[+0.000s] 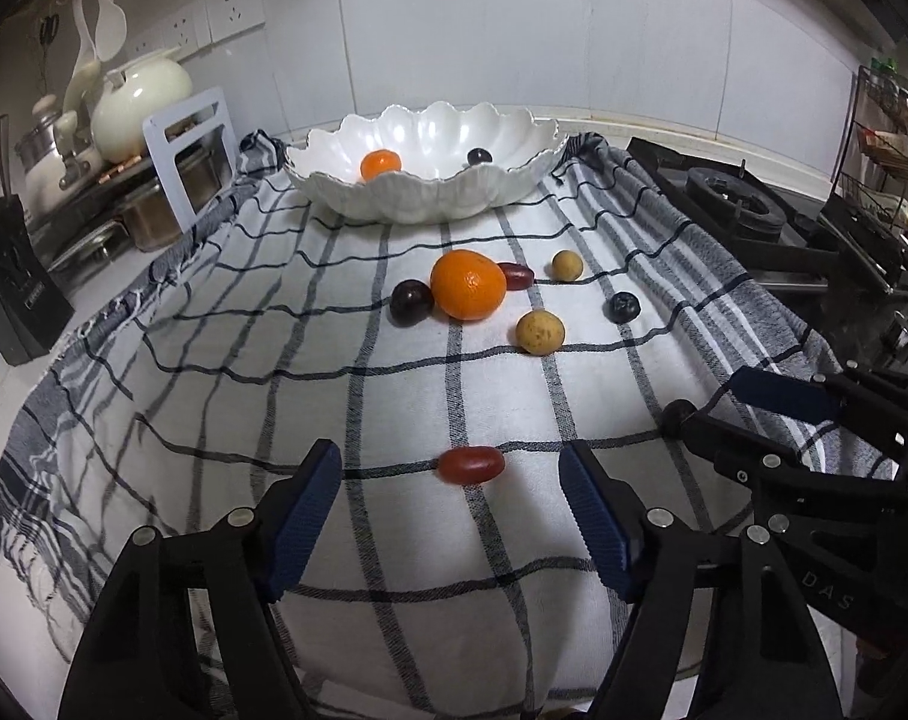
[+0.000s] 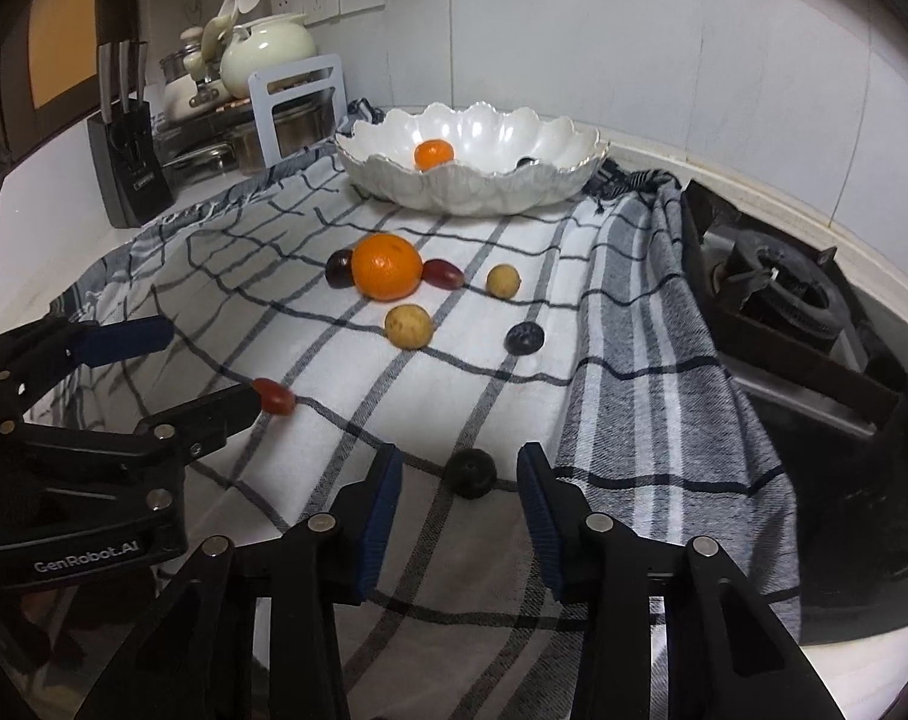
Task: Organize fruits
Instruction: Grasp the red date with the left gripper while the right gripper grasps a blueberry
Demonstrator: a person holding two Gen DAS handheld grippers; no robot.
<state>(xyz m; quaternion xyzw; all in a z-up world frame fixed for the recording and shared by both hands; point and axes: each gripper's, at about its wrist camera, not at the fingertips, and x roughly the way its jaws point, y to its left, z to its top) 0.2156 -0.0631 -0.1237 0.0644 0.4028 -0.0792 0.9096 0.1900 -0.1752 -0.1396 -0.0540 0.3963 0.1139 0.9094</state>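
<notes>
I have both grippers low over the checked cloth that covers the worktop. My left gripper is released: its blue pads stand apart on either side of a red grape lying near the cloth's front edge, and neither pad touches it. My right gripper is released too, its pads set either side of a small dark fruit with a gap left on both sides; that fruit lies near the front edge, just left of the grey striped border at the cloth's right side.

Toward the middle of the cloth I see a large orange with a dark plum touching its left side and another red grape tucked against its right. A tan round fruit sits just in front and to the right of the orange, a smaller tan one lies farther back, and a dark blue berry rests nearer the right border.

At the cloth's far edge stands a white scalloped bowl. Inside it I can see a small orange on the left and a dark round fruit toward the right.

A gas hob lies beyond the cloth's right edge, and a knife block stands off its left.
</notes>
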